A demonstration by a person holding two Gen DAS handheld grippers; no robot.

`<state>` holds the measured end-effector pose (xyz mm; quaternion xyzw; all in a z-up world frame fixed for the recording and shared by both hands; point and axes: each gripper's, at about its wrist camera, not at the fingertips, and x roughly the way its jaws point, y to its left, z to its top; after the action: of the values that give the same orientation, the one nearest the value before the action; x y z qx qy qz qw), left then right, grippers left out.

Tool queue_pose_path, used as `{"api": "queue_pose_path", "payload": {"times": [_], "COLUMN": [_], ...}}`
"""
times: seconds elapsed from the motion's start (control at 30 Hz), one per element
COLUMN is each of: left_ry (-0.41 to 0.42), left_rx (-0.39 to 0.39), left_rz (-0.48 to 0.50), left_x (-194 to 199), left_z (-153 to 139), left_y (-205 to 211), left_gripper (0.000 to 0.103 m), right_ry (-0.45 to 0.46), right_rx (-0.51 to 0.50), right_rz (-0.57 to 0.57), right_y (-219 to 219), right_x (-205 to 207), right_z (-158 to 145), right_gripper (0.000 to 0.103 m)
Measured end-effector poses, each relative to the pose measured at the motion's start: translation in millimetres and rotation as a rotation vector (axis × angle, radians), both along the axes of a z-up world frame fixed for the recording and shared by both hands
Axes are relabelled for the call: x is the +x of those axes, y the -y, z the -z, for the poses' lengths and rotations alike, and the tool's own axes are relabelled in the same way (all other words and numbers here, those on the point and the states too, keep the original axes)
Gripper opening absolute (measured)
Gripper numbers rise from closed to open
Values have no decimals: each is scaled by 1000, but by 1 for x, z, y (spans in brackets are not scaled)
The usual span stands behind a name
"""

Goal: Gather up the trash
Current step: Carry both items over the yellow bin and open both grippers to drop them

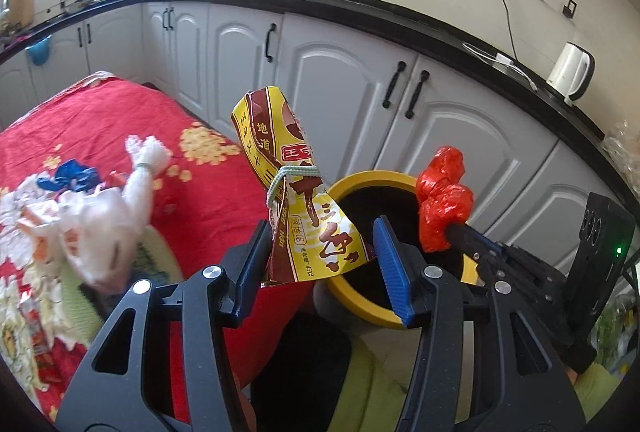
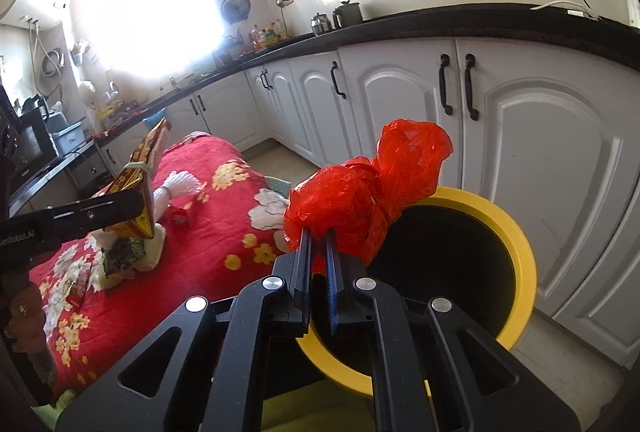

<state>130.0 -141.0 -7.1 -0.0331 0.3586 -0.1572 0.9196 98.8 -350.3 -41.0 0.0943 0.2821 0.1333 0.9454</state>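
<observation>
The red bag [image 2: 368, 192], a crumpled wad of plastic, is pinched in the nearly closed jaws of the right gripper [image 2: 318, 232], held above the near rim of the yellow bin [image 2: 520, 244]; the yellow packet [image 1: 296, 192], tied round with a rubber band [image 1: 288, 176], stands upright between the half-spread jaws of the left gripper [image 1: 324, 252], its lower edges against both blue pads [image 1: 390, 264], just beside the bin's rim; behind, on the table under a red cloth [image 1: 100, 128], lie a knotted white bag [image 1: 120, 200] and other scraps; white cabinets [image 1: 340, 72] stand beyond.
</observation>
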Motion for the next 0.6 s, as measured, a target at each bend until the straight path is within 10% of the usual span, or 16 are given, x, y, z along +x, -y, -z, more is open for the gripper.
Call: {"api": "queue_pose_path", "payload": {"times": [0.6], "left_ry": [-100], "left_rx": [-33], "left_rz": [116], "left_x": [54], "left_z": [36], "left_y": [70], "left_gripper": [44], "right_ry": [-96], "right_rx": [5], "right_rz": [31], "right_y": [28], "right_x": [1], "right_z": [32], "right_gripper": [7]}}
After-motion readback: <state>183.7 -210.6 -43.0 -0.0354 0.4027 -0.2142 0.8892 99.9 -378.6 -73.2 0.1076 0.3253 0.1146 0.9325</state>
